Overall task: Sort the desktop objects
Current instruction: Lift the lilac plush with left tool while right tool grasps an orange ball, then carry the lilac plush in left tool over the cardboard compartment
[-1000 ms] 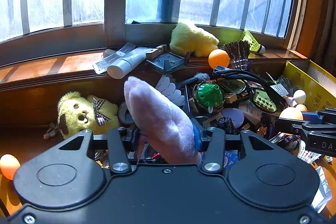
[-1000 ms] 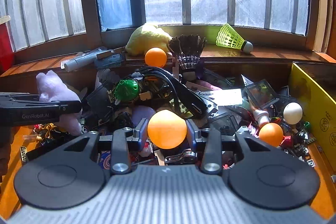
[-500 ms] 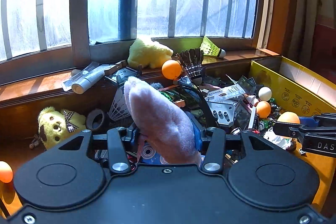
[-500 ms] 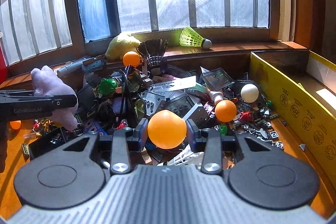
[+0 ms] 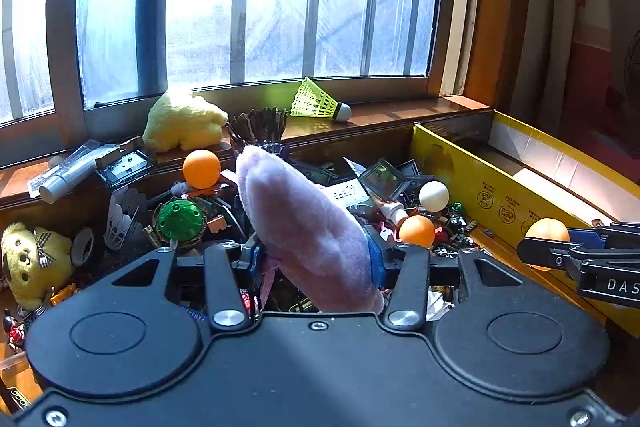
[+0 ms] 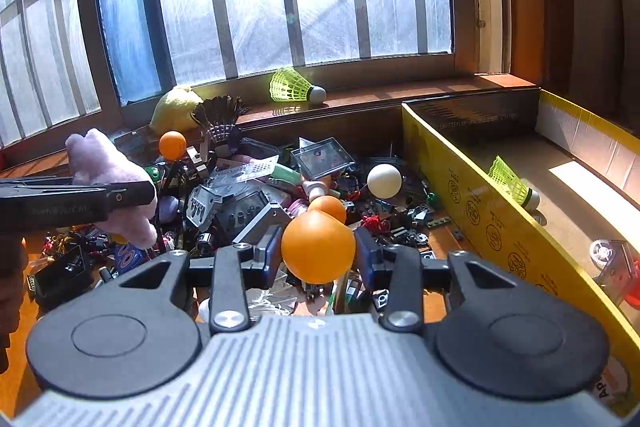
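My left gripper (image 5: 316, 259) is shut on a pale pink plush toy (image 5: 304, 227) and holds it above the heap of clutter; the toy also shows in the right wrist view (image 6: 104, 167). My right gripper (image 6: 318, 251) is shut on an orange ping-pong ball (image 6: 318, 247), held above the heap beside the yellow cardboard box (image 6: 480, 211). In the left wrist view the right gripper (image 5: 560, 251) with its ball (image 5: 547, 229) sits over the box's wall (image 5: 480, 187).
The heap holds an orange ball (image 5: 416, 230), a white ball (image 5: 434, 195), a green toy (image 5: 180, 221), a yellow plush bear (image 5: 32, 263) and several small parts. A green shuttlecock (image 6: 294, 87) lies on the sill; another shuttlecock (image 6: 510, 183) lies inside the box.
Both grippers have swung to the right with their loads. The yellow box has come into fuller view, and the right gripper with its ball is now at the box's wall.
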